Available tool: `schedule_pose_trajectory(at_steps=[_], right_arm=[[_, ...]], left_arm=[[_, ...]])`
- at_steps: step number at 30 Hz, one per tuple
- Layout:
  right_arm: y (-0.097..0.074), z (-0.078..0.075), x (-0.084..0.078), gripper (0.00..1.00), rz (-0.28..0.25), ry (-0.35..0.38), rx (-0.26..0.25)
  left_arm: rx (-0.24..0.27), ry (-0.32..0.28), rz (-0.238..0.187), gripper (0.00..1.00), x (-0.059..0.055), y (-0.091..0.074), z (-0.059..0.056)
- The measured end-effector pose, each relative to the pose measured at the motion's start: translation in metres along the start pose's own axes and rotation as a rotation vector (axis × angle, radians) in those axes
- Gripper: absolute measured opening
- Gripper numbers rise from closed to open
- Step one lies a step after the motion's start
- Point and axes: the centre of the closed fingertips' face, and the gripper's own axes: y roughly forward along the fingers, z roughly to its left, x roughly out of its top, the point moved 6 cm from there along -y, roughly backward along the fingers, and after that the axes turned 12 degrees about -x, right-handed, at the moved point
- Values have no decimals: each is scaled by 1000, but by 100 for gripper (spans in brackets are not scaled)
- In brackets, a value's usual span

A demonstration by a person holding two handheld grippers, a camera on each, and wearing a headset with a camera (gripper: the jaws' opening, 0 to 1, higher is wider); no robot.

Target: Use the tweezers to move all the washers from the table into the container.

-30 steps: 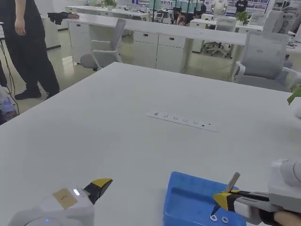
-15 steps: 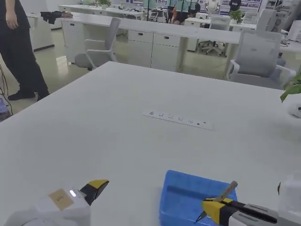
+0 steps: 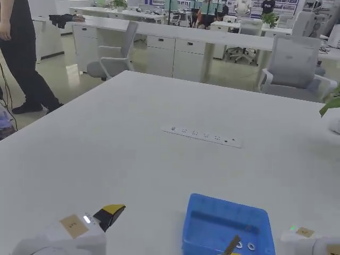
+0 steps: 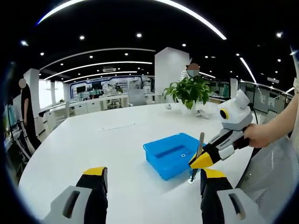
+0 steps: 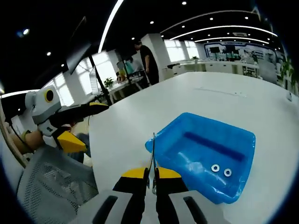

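Note:
A blue container (image 3: pixel 226 223) sits on the white table near the front edge, with two small metal washers (image 5: pixel 215 167) (image 3: pixel 251 246) lying on its floor. In the right gripper view, my right gripper (image 5: pixel 153 173) is shut on thin tweezers (image 5: pixel 153 154). Their tips reach the container's (image 5: pixel 205 149) near-left rim. From the left gripper view, the right gripper (image 4: pixel 205 158) holds the tweezers (image 4: pixel 200 151) pointing down at the table just in front of the container (image 4: pixel 168 154). My left gripper (image 4: pixel 152 179) stands open with nothing between its fingers, and in the head view its yellow fingertip (image 3: pixel 111 211) is left of the container.
A flush power strip (image 3: pixel 202 135) lies in the middle of the table (image 3: pixel 106 138). A potted plant (image 4: pixel 189 91) stands at the table's far side. Office chairs (image 3: pixel 295 66) and desks are beyond, and a person (image 3: pixel 18 53) stands at the far left.
My right gripper has drawn back toward me and dropped to the lower right edge of the head view, taking the tweezers from over the container to its near edge. The left gripper has hardly moved.

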Motion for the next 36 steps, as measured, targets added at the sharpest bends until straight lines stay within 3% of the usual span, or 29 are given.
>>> schedule_pose_trajectory(at_steps=[11, 19, 22, 26, 27, 30, 36], right_arm=[[3, 7, -3, 3, 22, -104, 2], [1, 19, -5, 3, 34, -391, 40], [1, 23, -5, 3, 28, -462, 49], [1, 18, -5, 3, 24, -399, 39], [2, 16, -5, 3, 25, -319, 28], [2, 8, -4, 3, 18, -179, 21], [-9, 7, 9, 3, -28, -104, 50]], left_arm=[[-6, 3, 6, 83, -2, 1, 1], [-8, 6, 13, 82, -3, 1, 1], [-7, 5, 12, 82, -3, 2, 1], [-7, 2, 11, 82, -3, 2, 1], [-8, 1, 11, 82, -3, 2, 0], [-12, 4, 13, 82, -3, 2, 0], [-14, 6, 18, 82, -3, 3, -1]])
